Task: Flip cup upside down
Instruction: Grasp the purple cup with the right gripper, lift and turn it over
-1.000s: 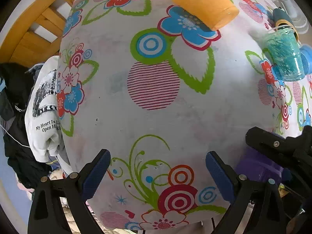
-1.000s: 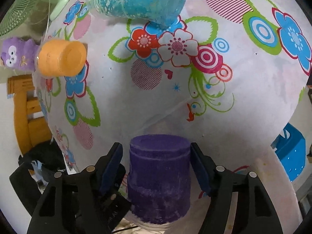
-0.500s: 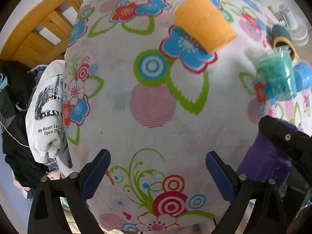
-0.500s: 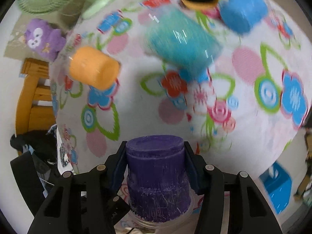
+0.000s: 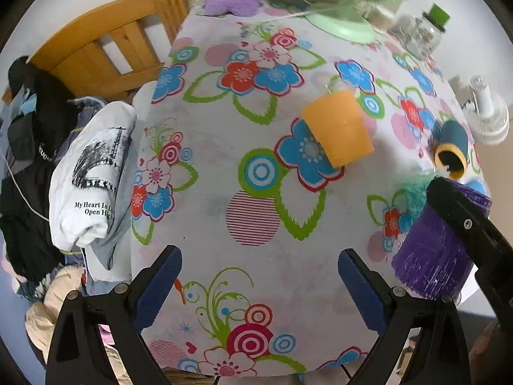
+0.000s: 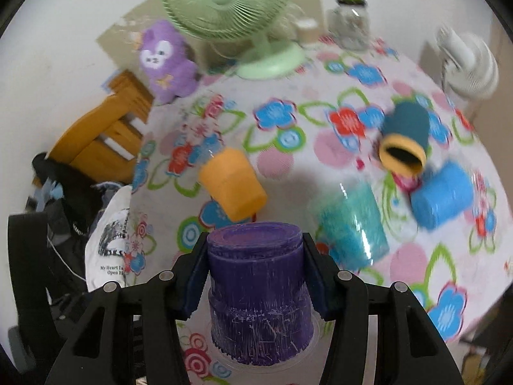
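My right gripper [image 6: 255, 276] is shut on a purple cup [image 6: 258, 292] and holds it with its closed end pointing away from the camera, above the near edge of the flowered table [image 6: 320, 166]. In the left wrist view the purple cup [image 5: 433, 256] hangs at the right, held tilted by the right gripper's black arm. My left gripper [image 5: 259, 276] is open and empty over the table's front part. An orange cup [image 5: 338, 131] lies on its side mid-table.
A teal cup [image 6: 351, 224], a light blue cup [image 6: 442, 199] and a dark teal cup with a yellow rim [image 6: 404, 142] lie on their sides at the right. A green fan [image 6: 224, 0], purple plush toy [image 6: 166, 61], glass jar [image 6: 348, 22] and white fan [image 6: 468, 64] stand at the back. A wooden chair with clothes [image 5: 86, 160] stands left.
My right gripper closed on the purple cup, lifted it and tilted upward, so the back of the table came into view. The left gripper stayed open and also tilted up.
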